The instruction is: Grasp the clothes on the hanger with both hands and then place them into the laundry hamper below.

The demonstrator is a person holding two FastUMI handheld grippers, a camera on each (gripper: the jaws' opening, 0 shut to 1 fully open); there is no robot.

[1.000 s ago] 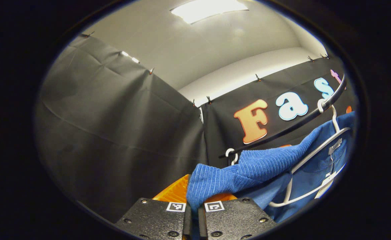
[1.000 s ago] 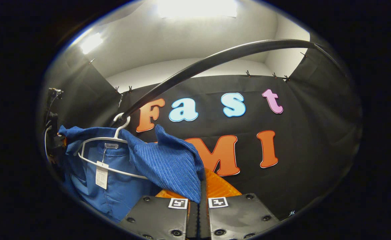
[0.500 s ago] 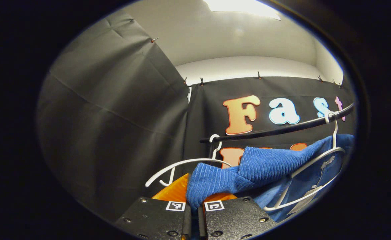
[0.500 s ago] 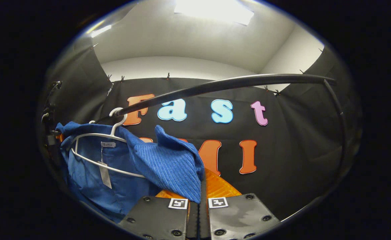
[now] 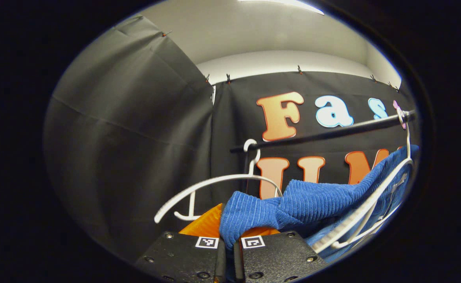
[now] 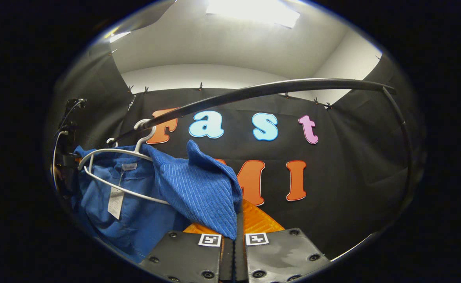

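We're in a booth w/ black cloth walls (image 5: 128,118) pinned up by small clips, two panels meeting at a corner. Above them we see a pale wall (image 6: 199,76) and ceiling, w/ a bright ceiling light (image 6: 254,10) glaring at top.

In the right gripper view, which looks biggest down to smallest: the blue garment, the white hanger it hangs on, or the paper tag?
As they look in that view:
1. blue garment, though it is nearest the camera, which may exaggerate it
2. white hanger
3. paper tag, clearly smallest

Both grippers are shut on the garment.
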